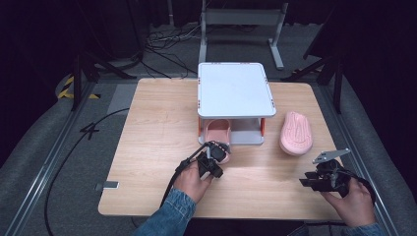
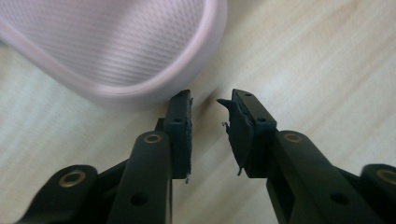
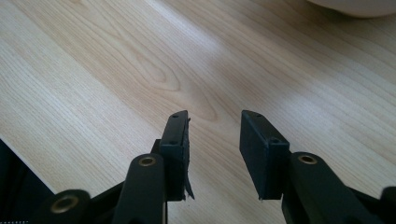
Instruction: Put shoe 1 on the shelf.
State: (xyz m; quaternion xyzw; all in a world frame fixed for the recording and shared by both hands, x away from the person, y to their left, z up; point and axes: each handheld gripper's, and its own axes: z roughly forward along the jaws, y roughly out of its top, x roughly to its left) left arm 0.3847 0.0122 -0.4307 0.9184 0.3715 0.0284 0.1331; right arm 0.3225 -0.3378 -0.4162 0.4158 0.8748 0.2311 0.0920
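One slipper shelved, one left.
Left tongs (image 2: 210, 105) spread, empty, just behind shelved slipper (image 1: 218, 131); right tongs (image 3: 214, 126) spread, other slipper (image 1: 296, 132) ahead on surface (image 1: 157, 123).

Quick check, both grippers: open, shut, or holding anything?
Left gripper: open, holding nothing, jaws just short of the pink slipper's heel.
Right gripper: open, holding nothing, over bare table.
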